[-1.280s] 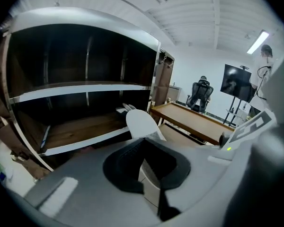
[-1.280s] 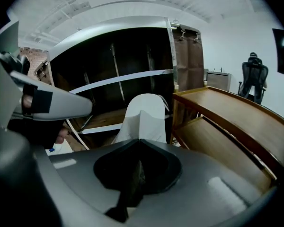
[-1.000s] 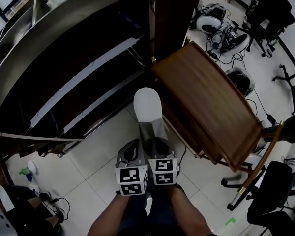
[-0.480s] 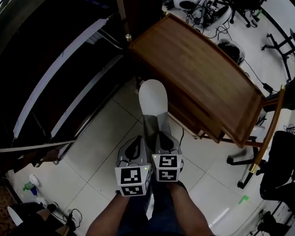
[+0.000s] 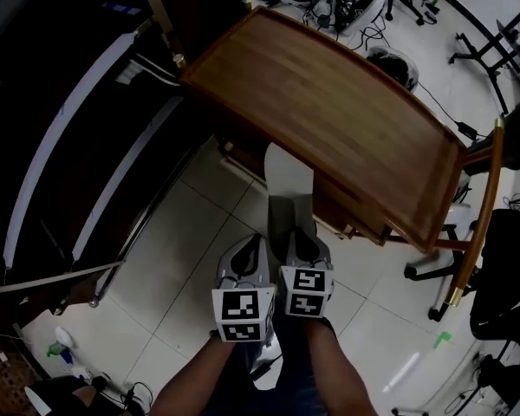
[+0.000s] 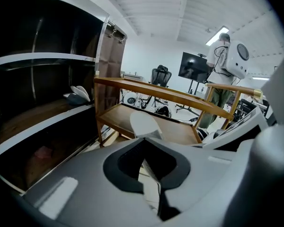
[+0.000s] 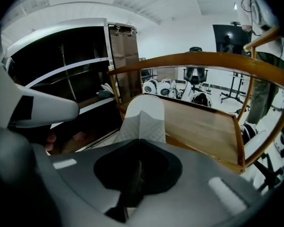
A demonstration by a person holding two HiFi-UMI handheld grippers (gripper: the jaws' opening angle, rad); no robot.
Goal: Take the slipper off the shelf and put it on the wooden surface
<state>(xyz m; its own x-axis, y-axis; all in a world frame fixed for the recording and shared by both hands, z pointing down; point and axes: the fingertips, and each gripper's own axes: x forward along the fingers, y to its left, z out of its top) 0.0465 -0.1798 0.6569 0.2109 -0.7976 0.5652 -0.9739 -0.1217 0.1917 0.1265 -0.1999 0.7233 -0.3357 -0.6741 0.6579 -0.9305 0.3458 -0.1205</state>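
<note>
1. Head view: we list the left gripper [image 5: 253,254] and the right gripper [image 5: 302,243] side by side low in the frame, with their marker cubes toward us and a forearm behind each.
2. Slipper [image 5: 288,189]: pale, with a grey quilted part at the near end and a smooth rounded far end. The two grippers hold it by the near end, and it hangs in the air over the tiled floor [image 5: 156,258].
3. Slipper, position: its far end points at the table [image 5: 329,102] and meets the table's near edge in the head view. It does not lie on the top board. We cannot tell whether it touches the edge.
4. Left gripper view: the left fingers [image 6: 75,183] are closed on the slipper's thin edge, which runs through the narrow gap between them. Its rounded end shows beyond.
5. Right gripper view: the right fingers [image 7: 203,183] are closed on the quilted end. The slipper rises straight out from them, in front of the table's lower board.
6. Table: wooden, with a top board, a lower board beneath and a curved rail at one end.
7. Shelf [image 5: 69,102]: a dark unit with pale-edged boards beside the table. We note a second slipper [image 6: 78,94] on one board.
8. Background: a person [image 6: 222,65] stands beyond the table, and office chairs [image 5: 503,276] stand nearby.
</note>
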